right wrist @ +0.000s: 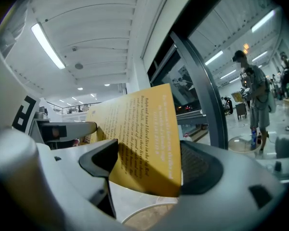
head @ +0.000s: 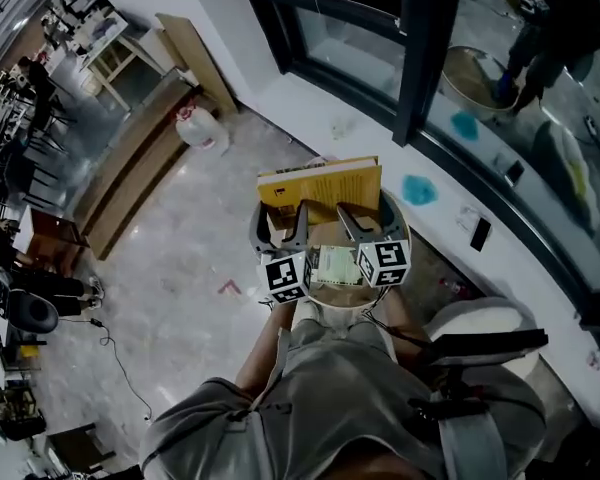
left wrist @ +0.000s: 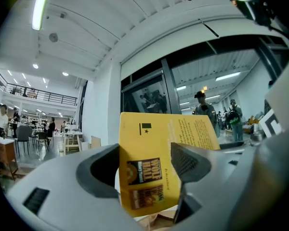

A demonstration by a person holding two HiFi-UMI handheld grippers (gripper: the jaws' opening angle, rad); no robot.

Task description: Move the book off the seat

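Currently the book (head: 320,183) is held on edge in the air, over the far part of the round seat (head: 401,215), and no contact with the seat can be seen. It is clamped at two places side by side. The left gripper (left wrist: 144,170) is closed on its left part, with the yellow cover filling the gap between the jaws. The right gripper (right wrist: 147,165) is closed on its right part, with the ridged pad pressed against the printed cover. Both sets of jaws are spread fairly wide, as the thickness of the book requires.

The step in hand is judged to be the carry away from the seat. It is best done with the two grippers moved together at one pace, so that the book is neither twisted nor pulled between them. Pressure should be even on both sides, since a smooth cover may slip. The book should be carried high enough to clear the rim before it is lowered elsewhere.
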